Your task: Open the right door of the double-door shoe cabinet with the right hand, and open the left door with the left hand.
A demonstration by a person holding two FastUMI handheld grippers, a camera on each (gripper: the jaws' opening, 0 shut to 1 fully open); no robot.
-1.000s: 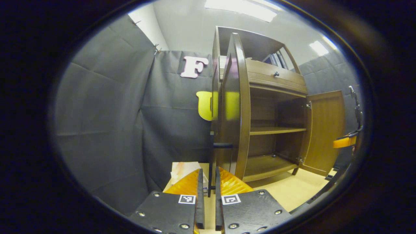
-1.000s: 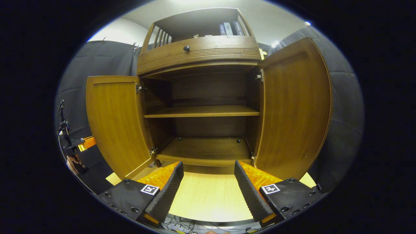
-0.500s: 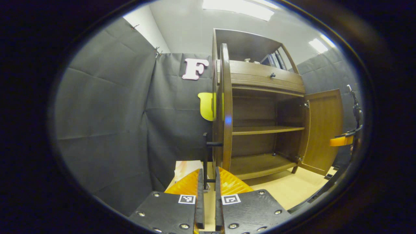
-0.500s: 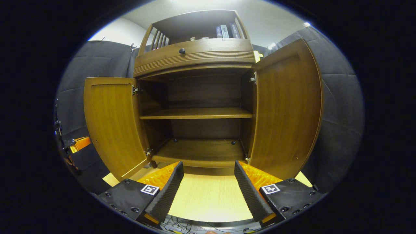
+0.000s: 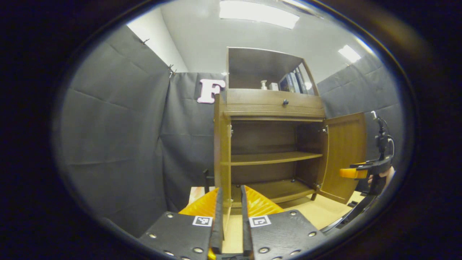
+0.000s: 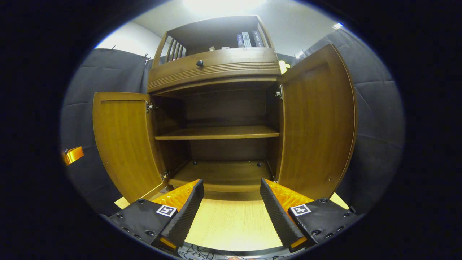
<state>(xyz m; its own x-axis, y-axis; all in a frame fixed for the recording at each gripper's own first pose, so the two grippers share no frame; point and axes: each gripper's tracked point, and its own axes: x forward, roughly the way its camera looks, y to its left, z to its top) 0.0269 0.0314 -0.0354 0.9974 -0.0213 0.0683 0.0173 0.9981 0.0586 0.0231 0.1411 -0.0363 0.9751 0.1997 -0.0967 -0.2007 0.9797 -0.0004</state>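
Your left gripper (image 5: 231,220): nearest in the left gripper view, at the bottom edge; its jaws stand almost together with a thin gap, and the lower edge of the left door shows in that gap. Whether the fingers press on the door, you cannot tell.
Your right gripper (image 6: 231,206): nearest in the right gripper view; its jaws are spread wide and hold nothing, with bare worktop between them.
Worktop (image 6: 231,224): pale wood, running from your grippers to the foot of the shoe cabinet.
Left door (image 5: 221,155): seen edge-on in the left gripper view, just past your left gripper; in the right gripper view it stands swung wide to the left (image 6: 122,144), its inner face towards you.
Right door (image 6: 317,122): swung open on the right side, inner face showing; in the left gripper view it stands open at the far right (image 5: 343,155).
Shoe cabinet (image 6: 216,68): dark brown wood, standing on the worktop, both doors open.
Inside shelf (image 6: 220,133): one board across the middle, with the cabinet floor below it.
Drawer knob (image 6: 199,63): small, dark, on the band above the doors.
Books (image 6: 247,39): upright in the open top compartment.
Far right of the left gripper view: your right gripper (image 5: 352,173) beside the right door, with your hand (image 5: 385,177) on its handle.
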